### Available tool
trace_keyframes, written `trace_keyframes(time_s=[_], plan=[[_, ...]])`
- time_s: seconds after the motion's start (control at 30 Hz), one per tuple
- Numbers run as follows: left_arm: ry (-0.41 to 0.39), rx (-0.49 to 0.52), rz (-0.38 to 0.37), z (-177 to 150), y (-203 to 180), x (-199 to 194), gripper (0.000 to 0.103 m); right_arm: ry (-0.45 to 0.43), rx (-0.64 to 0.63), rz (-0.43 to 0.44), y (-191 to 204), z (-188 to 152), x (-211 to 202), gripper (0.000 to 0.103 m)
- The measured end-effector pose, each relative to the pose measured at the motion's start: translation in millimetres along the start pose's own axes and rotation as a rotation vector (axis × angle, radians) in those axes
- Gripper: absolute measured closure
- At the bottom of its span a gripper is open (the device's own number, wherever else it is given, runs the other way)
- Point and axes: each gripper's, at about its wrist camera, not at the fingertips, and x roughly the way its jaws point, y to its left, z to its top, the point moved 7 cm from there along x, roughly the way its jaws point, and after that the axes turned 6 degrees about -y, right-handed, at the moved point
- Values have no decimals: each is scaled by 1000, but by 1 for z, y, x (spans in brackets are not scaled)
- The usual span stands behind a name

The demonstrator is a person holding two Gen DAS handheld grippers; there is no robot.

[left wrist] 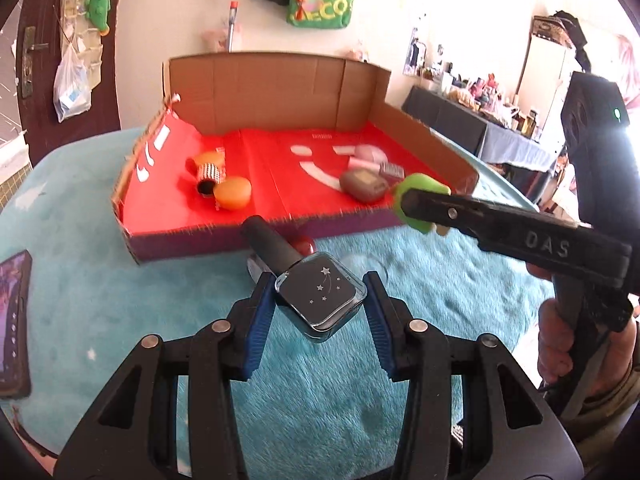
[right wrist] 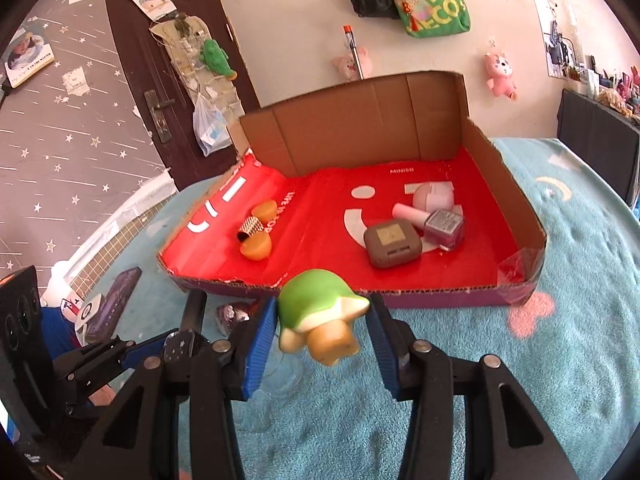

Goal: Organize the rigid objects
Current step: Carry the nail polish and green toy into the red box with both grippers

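Your left gripper (left wrist: 320, 300) is clamped on a dark square bottle (left wrist: 320, 298), blue pads (left wrist: 260, 312) pressed to its sides; it hangs clear of the teal blanket (left wrist: 100, 300), just short of the tray (left wrist: 208, 236). Inside the tray, left: two orange pieces (right wrist: 256, 246) and a checkered tube (right wrist: 250, 228). Right of centre: brown case (right wrist: 392, 246), pink bottle (right wrist: 434, 222), pale jar (right wrist: 434, 196). Your right gripper (right wrist: 322, 322) pinches a green toy (right wrist: 320, 312), lifted off the blanket at the tray's near wall.
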Motion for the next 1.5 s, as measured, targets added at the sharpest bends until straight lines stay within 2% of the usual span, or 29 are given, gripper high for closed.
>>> trace_keyframes(time_s=[0.2,0.83,1.23,1.5], plan=[[-38,-2,5,16,5,-4,61,-12,1,8,1,6,-3,54],[-63,-16,6,44,17,8,61,3,-4,12,1,11,11,54],[-44,-25,-3,51,25,23,61,16,-30,7,2,20,24,54],[0,-38,-16,50,32,41,61,51,-46,-2,-1,24,40,54]])
